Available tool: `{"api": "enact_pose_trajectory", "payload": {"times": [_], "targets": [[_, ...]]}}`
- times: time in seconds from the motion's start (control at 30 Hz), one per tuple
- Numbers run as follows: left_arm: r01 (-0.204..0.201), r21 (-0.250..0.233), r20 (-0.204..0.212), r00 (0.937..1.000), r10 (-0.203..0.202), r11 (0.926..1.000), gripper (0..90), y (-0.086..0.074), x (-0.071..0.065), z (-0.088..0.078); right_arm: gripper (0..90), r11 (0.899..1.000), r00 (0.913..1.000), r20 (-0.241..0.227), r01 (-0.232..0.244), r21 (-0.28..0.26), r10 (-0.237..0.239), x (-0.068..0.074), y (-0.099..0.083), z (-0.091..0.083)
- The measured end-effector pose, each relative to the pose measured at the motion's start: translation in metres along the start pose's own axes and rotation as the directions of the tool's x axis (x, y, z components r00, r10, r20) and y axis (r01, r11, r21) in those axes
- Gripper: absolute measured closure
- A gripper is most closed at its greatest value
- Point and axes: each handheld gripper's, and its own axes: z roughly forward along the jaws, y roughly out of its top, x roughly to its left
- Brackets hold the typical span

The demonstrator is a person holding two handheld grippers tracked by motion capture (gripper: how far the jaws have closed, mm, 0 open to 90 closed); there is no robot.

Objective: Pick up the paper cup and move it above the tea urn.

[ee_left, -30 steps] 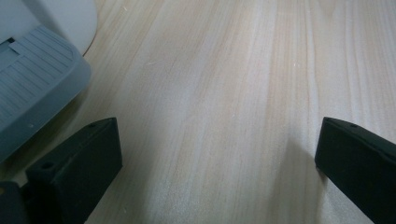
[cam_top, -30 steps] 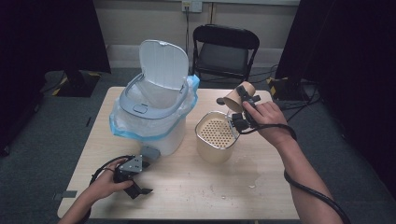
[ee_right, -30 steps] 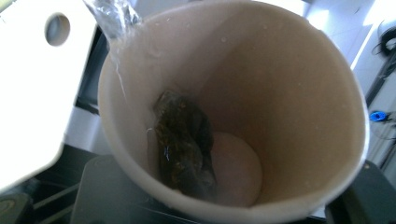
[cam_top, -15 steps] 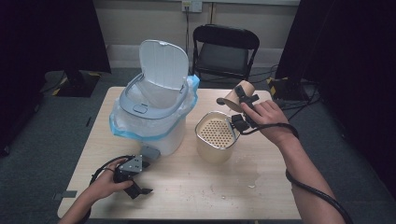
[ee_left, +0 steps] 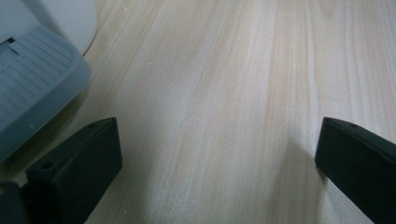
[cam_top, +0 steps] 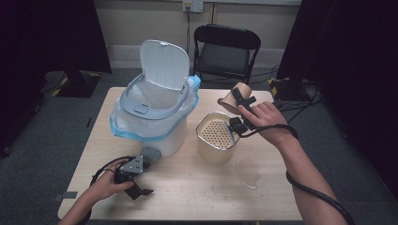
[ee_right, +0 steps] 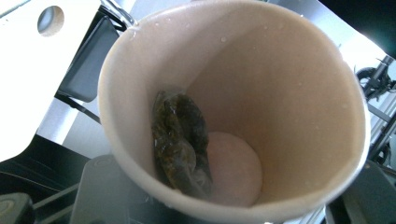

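My right gripper [cam_top: 239, 110] is shut on a brown paper cup [cam_top: 230, 100], held tipped on its side above a beige container [cam_top: 216, 138] whose top is a perforated strainer [cam_top: 216, 132]. In the right gripper view the cup [ee_right: 233, 107] is wet inside and a dark used tea bag [ee_right: 180, 140] clings to its wall. My left gripper [cam_top: 138, 185] rests on the wooden table [cam_top: 187, 187] near the front left, open, with bare wood between its jaws. Its fingers [ee_left: 74, 168] lie next to the grey foot pedal [ee_left: 32, 102] of the bin.
A white pedal bin [cam_top: 152, 110] with its lid up and a blue liner stands at the table's back left. A small wet patch [cam_top: 248, 171] lies on the wood right of the beige container. A black folding chair [cam_top: 225, 51] stands behind the table.
The right gripper has shifted slightly with the tipped cup above the strainer. The left gripper has stayed where it was.
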Motion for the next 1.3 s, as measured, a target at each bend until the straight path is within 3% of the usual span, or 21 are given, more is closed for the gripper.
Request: {"api": "enact_pose_trajectory", "payload": {"times": [0.27,0.4,0.5,0.6,0.67,0.77,0.8,0.83,0.87,0.9,1.03,1.3], "targets": [[0.000,0.000,0.000,1.0000,0.000,1.0000,0.0,0.000,0.000,0.000,38.0,1.000,0.9998,-0.004,0.022,0.000,-0.022,0.000,0.000,0.000],[0.000,0.000,0.000,1.0000,0.000,1.0000,0.0,0.000,0.000,0.000,38.0,1.000,1.0000,-0.006,0.003,0.002,-0.003,0.000,-0.001,-0.002],[0.000,0.000,0.000,1.0000,0.000,1.0000,0.0,0.000,0.000,0.000,38.1,0.999,0.9993,0.003,0.037,-0.007,-0.037,0.001,0.000,-0.002],[0.000,0.000,0.000,1.0000,0.000,1.0000,0.0,0.000,0.000,0.000,38.2,0.999,0.9990,0.014,0.042,0.001,-0.042,0.002,0.002,-0.003],[0.000,0.000,0.000,1.0000,0.000,1.0000,0.0,0.000,0.000,0.000,38.3,1.000,0.9992,0.029,0.027,0.000,-0.027,0.000,0.004,-0.005],[0.000,0.000,0.000,1.0000,0.000,1.0000,0.0,0.000,0.000,0.000,38.5,1.000,0.9996,-0.011,-0.026,0.010,0.026,-0.002,0.003,-0.002],[-0.001,0.000,0.000,1.0000,0.001,1.0000,0.0,0.000,0.000,0.000,38.7,0.999,0.9999,-0.007,0.012,0.031,-0.012,-0.001,0.003,0.000],[-0.001,0.000,0.000,1.0000,0.001,1.0000,0.0,0.000,0.000,0.000,38.7,0.999,0.9999,-0.007,0.012,0.031,-0.012,-0.001,0.003,0.000],[0.000,0.000,0.000,1.0000,0.000,1.0000,0.0,0.000,0.000,0.000,38.7,1.000,0.9998,-0.006,-0.017,0.012,0.017,-0.002,0.004,-0.002],[0.000,0.000,0.000,1.0000,0.000,1.0000,0.0,0.000,0.000,0.000,38.7,1.000,0.9999,0.011,-0.009,0.010,0.009,-0.004,0.007,-0.002],[0.000,0.000,0.000,1.0000,0.000,1.0000,0.0,0.000,0.000,0.000,38.6,1.000,0.9999,0.006,-0.016,0.000,0.016,-0.004,0.009,-0.002],[0.000,0.000,0.000,1.0000,0.000,1.0000,0.0,0.000,0.000,0.000,38.4,0.997,0.9971,0.005,0.076,-0.005,-0.076,0.000,0.011,-0.005]]}}
